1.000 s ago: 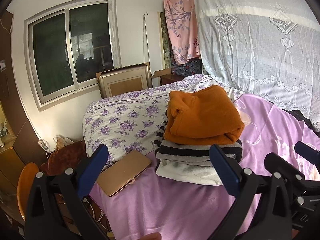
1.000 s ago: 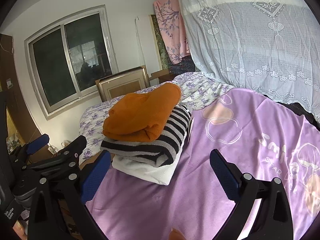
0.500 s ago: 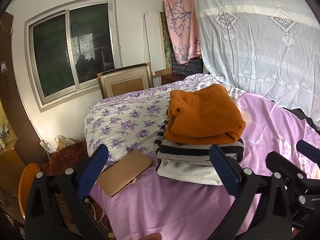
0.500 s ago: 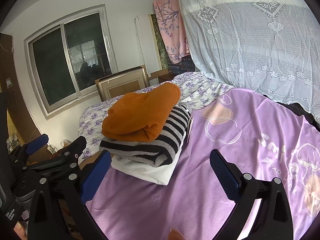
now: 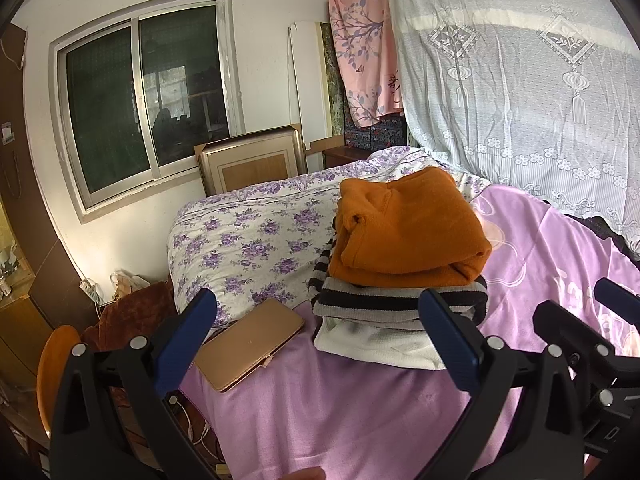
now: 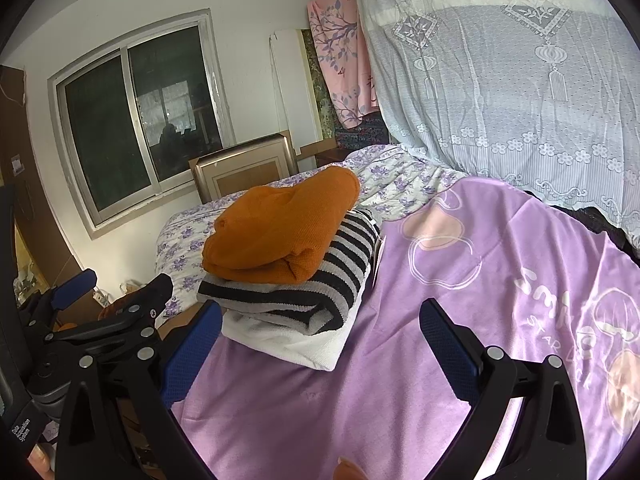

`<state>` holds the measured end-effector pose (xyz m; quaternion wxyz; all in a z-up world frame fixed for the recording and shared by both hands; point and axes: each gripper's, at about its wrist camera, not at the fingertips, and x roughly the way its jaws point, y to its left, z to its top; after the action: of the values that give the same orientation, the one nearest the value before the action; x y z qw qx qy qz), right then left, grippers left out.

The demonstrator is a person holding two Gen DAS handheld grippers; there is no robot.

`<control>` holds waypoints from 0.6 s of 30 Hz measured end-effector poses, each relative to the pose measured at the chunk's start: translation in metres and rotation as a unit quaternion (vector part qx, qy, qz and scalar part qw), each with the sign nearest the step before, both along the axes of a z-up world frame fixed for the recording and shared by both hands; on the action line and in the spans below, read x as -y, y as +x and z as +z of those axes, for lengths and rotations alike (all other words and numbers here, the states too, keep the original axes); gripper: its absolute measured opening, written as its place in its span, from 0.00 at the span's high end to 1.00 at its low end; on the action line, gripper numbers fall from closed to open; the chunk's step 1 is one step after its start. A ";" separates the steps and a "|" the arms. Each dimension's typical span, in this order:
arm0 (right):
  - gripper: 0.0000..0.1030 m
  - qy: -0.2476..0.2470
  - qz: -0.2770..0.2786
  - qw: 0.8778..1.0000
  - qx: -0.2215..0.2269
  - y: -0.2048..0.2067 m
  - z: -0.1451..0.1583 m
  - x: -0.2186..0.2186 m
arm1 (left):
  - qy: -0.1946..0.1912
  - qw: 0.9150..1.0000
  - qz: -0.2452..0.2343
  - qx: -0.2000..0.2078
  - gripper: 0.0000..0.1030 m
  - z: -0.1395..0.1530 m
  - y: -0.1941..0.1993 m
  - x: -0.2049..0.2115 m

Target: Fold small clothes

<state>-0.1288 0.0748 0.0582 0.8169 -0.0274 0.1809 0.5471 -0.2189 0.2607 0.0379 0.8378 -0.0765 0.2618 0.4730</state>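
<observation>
Soft daylight fills both views, glowing through the lace curtain (image 5: 520,92) ahead and right of the gripper. The window (image 5: 144,96) ahead-left looks dark. Fisheye bending and black vignetting mark the edges; focus stays sharp.

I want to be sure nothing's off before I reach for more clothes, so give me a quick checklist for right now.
1. Left gripper open and empty: ok.
2. Right gripper open and empty: ok.
3. Orange sweater folded on top of striped sweater: ok.
4. White garment flat at the bottom of the pile: ok.
5. Gold case lies apart from the pile: ok.
6. Next unfolded garment in view: cannot tell.
</observation>
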 end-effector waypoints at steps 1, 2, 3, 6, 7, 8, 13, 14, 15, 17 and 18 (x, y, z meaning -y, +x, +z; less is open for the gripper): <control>0.03 0.000 0.000 1.000 0.000 0.000 0.000 0.000 | 0.000 1.000 0.000 0.000 0.04 0.000 0.000 0.000; 0.03 0.000 0.000 1.000 0.000 0.000 0.000 0.000 | 0.000 1.000 0.000 0.000 0.04 0.000 0.000 0.000; 0.03 0.000 0.000 1.000 0.001 0.000 0.000 0.000 | 0.000 1.000 0.000 0.000 0.04 0.000 0.000 0.000; 0.03 0.000 0.000 1.000 0.000 0.000 0.000 0.001 | 0.000 1.000 0.000 0.000 0.04 0.000 0.000 0.000; 0.03 0.000 0.000 1.000 0.000 0.000 0.000 0.001 | 0.000 1.000 0.000 0.000 0.04 0.000 0.000 0.000; 0.03 0.000 0.000 1.000 0.000 0.000 0.000 0.001 | 0.000 1.000 0.000 0.000 0.04 0.000 0.000 0.000; 0.03 0.000 0.001 1.000 0.001 0.001 0.000 0.002 | 0.000 1.000 0.000 -0.001 0.04 -0.001 -0.001 0.001; 0.03 0.000 0.001 1.000 0.000 0.001 0.000 0.002 | 0.001 1.000 0.001 -0.001 0.04 0.000 0.000 0.001; 0.03 0.000 0.001 1.000 0.000 0.001 0.000 0.002 | 0.000 1.000 0.000 -0.001 0.04 0.000 0.000 0.001; 0.03 0.000 0.001 1.000 0.001 0.001 0.000 0.002 | 0.000 1.000 0.000 -0.001 0.04 0.000 0.000 0.001; 0.03 0.000 0.001 1.000 0.001 0.001 0.000 0.002 | 0.000 1.000 0.000 -0.001 0.04 0.000 0.000 0.001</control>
<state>-0.1279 0.0725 0.0577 0.8166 -0.0280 0.1799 0.5478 -0.2193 0.2597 0.0374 0.8375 -0.0764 0.2624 0.4732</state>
